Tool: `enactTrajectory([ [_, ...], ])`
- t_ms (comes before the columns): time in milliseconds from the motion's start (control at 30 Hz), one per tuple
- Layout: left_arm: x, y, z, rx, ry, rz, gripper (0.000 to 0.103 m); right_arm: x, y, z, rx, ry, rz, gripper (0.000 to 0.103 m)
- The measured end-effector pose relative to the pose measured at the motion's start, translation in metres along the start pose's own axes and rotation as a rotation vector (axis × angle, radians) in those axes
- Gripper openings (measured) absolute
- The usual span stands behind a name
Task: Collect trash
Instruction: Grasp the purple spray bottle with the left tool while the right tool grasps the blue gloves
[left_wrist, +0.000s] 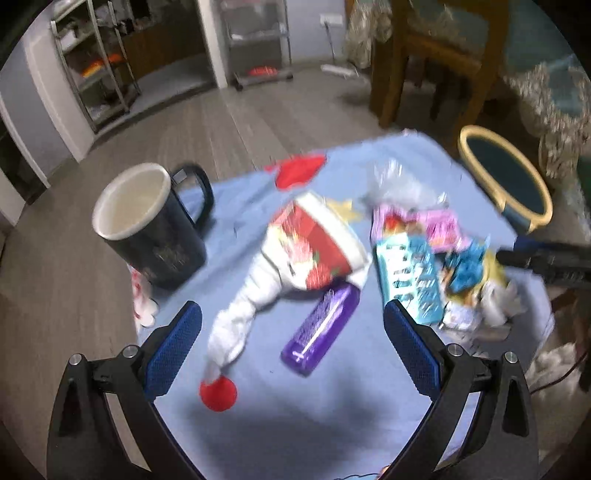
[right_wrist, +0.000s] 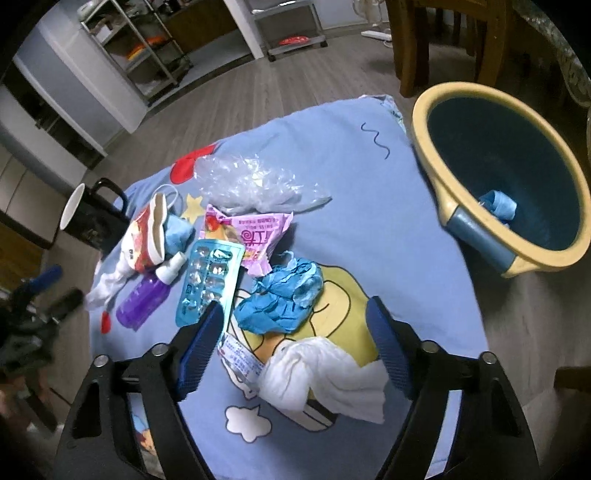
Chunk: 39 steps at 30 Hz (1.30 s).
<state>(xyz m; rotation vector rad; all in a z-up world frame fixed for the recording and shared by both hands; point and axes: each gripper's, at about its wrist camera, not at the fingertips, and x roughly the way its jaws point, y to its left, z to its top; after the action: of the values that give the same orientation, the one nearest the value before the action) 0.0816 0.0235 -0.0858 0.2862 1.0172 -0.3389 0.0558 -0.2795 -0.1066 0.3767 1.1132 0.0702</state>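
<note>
Evidently ready to pick up trash, the right hand-held gripper (right_wrist: 295, 325) hovers wide open over the crumpled blue paper (right_wrist: 279, 301), the bin (right_wrist: 461, 221) waiting just right.

Your colours on the cloth

You see a light blue cartoon-printed cloth (right_wrist: 332, 147), crumpled blue paper (right_wrist: 280, 299), a pink wrapper (right_wrist: 255, 232), a purple bottle (right_wrist: 142, 301), and a cream-rimmed dark blue bin (right_wrist: 428, 122).

A light blue cartoon-print cloth (right_wrist: 369, 192) covers the surface and carries everything. Ahead of the left tongs lie a purple bottle (left_wrist: 320, 328) and a Santa hat (left_wrist: 295, 254), with a dark mug (left_wrist: 147, 225) to their left. Between the right tongs' fingers lies a white tissue (right_wrist: 325, 376), just ahead crumpled blue paper (right_wrist: 280, 299), and ahead-left a teal blister pack (right_wrist: 208, 280), pink wrapper (right_wrist: 251, 232) and clear plastic (right_wrist: 251, 181).
</note>
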Motion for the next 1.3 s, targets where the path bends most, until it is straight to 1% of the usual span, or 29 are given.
enactTrajectory([
  [33,0.008,-0.001,-0.002,0.008,0.017,-0.001,0.097,0.003,0.000,0.001,0.006,0.004,0.004,0.065],
  [133,0.028,-0.006,-0.007,0.019,0.066,-0.015,0.095,0.014,0.000,0.001,0.014,0.021,0.012,0.057],
  [200,0.038,-0.009,-0.007,0.023,0.080,-0.032,0.094,0.021,0.002,0.002,0.002,0.035,0.012,0.055],
  [267,0.048,-0.013,-0.008,0.031,0.097,-0.057,0.090,0.026,0.004,0.002,-0.001,0.041,0.015,0.055],
  [433,0.068,-0.018,-0.008,0.022,0.141,-0.089,0.073,0.037,0.006,0.004,0.004,0.048,0.041,0.054],
  [467,0.072,-0.020,-0.009,0.023,0.150,-0.089,0.072,0.040,0.006,0.004,0.005,0.055,0.048,0.054],
  [600,0.081,-0.022,-0.011,0.039,0.173,-0.090,0.056,0.043,0.008,0.004,0.001,0.062,0.066,0.052],
  [633,0.082,-0.023,-0.011,0.047,0.173,-0.081,0.056,0.044,0.009,0.004,-0.001,0.064,0.070,0.050],
  [767,0.083,-0.024,-0.012,0.052,0.171,-0.070,0.051,0.043,0.009,0.004,0.005,0.071,0.088,0.043],
  [833,0.082,-0.025,-0.011,0.062,0.170,-0.064,0.045,0.042,0.008,0.004,0.007,0.074,0.092,0.037],
  [867,0.082,-0.026,-0.010,0.069,0.169,-0.061,0.044,0.040,0.007,0.004,0.008,0.073,0.094,0.036],
  [933,0.081,-0.028,-0.011,0.076,0.170,-0.062,0.041,0.037,0.005,0.004,0.013,0.070,0.093,0.029],
  [1000,0.079,-0.030,-0.012,0.083,0.171,-0.067,0.038,0.033,0.005,0.004,0.015,0.070,0.096,0.016],
  [1033,0.077,-0.036,-0.011,0.086,0.170,-0.065,0.037,0.032,0.005,0.004,0.013,0.072,0.097,0.014],
  [1167,0.064,-0.044,-0.014,0.093,0.169,-0.070,0.035,0.027,0.008,0.002,-0.005,0.074,0.098,0.012],
  [1300,0.044,-0.043,-0.016,0.064,0.148,-0.091,0.032,0.015,0.007,0.001,0.012,0.055,0.105,0.012],
])
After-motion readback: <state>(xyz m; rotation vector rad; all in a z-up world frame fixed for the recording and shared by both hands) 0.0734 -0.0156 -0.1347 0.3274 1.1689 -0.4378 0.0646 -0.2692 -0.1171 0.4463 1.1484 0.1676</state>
